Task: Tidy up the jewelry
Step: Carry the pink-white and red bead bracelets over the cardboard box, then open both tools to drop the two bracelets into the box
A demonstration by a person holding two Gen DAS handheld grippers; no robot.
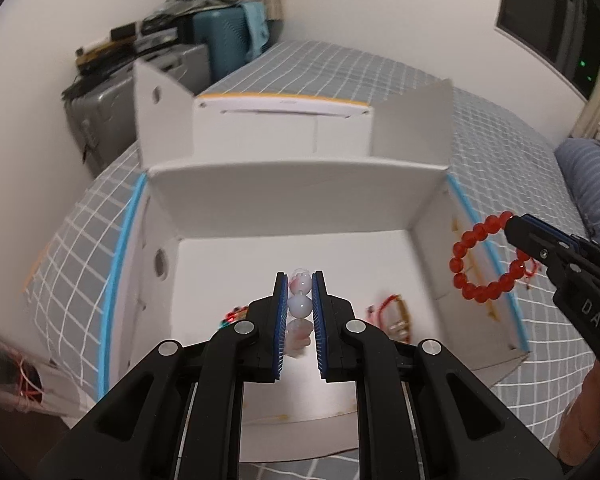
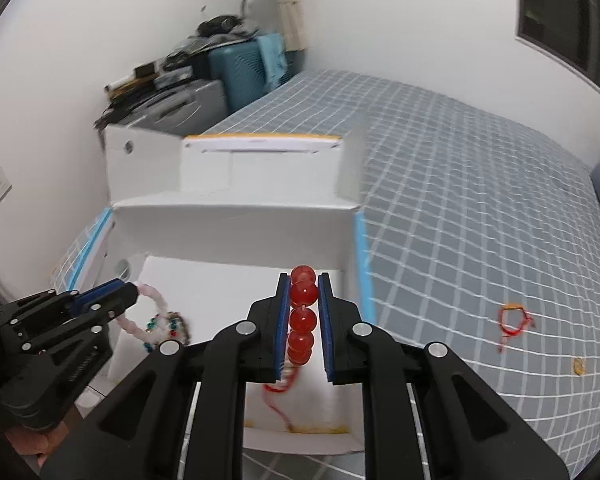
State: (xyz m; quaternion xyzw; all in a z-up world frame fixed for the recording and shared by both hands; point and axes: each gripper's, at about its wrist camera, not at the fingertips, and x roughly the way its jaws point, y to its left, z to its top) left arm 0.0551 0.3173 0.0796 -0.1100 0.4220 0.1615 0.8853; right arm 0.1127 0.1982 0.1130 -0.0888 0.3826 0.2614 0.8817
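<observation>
My left gripper [image 1: 300,280] is shut on a pale pink bead bracelet [image 1: 300,305] and holds it above the floor of an open white box [image 1: 228,204]. In the right wrist view the left gripper [image 2: 134,292] shows with the pink bracelet [image 2: 158,300] hanging from it. My right gripper [image 2: 304,282] is shut on a red bead bracelet [image 2: 302,320] above the box's right part. In the left wrist view the right gripper [image 1: 510,226] holds the red bracelet [image 1: 480,258] over the box's right wall. Inside the box lie a red-string and gold piece [image 1: 396,316] and a multicoloured bead piece [image 2: 168,326].
The box [image 2: 228,216] sits on a bed with a grey checked sheet [image 2: 460,200]. A red string bracelet [image 2: 512,322] and a small yellow piece [image 2: 578,366] lie on the sheet to the right. Suitcases [image 2: 220,76] stand against the far wall. A blue striped pillow [image 1: 588,184] lies at right.
</observation>
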